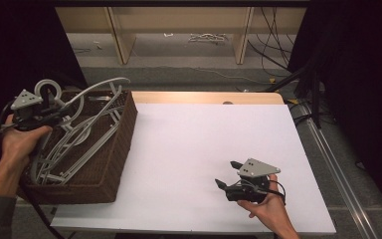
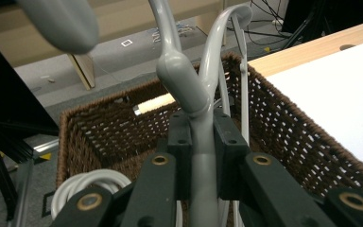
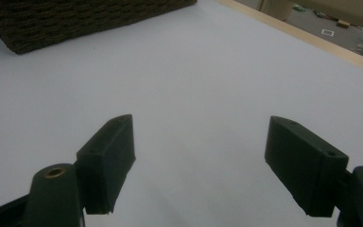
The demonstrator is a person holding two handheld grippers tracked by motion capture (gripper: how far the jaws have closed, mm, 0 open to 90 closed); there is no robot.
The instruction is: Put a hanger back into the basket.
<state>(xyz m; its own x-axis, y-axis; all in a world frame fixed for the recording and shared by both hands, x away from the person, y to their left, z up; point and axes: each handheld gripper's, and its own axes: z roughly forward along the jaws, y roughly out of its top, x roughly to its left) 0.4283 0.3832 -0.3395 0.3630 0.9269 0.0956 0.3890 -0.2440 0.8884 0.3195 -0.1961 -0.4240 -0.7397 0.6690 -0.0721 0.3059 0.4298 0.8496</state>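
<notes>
My left claw pinches a grey hanger by its neck, jaws pressed on either side of it, over the brown wicker basket at about nine o'clock on the table. The left gripper view shows that grip close up; the high view shows the tangle of other grey hangers lying in the basket. My right claw hovers spread over the white table near five o'clock, holding nothing. I can read no writing anywhere.
</notes>
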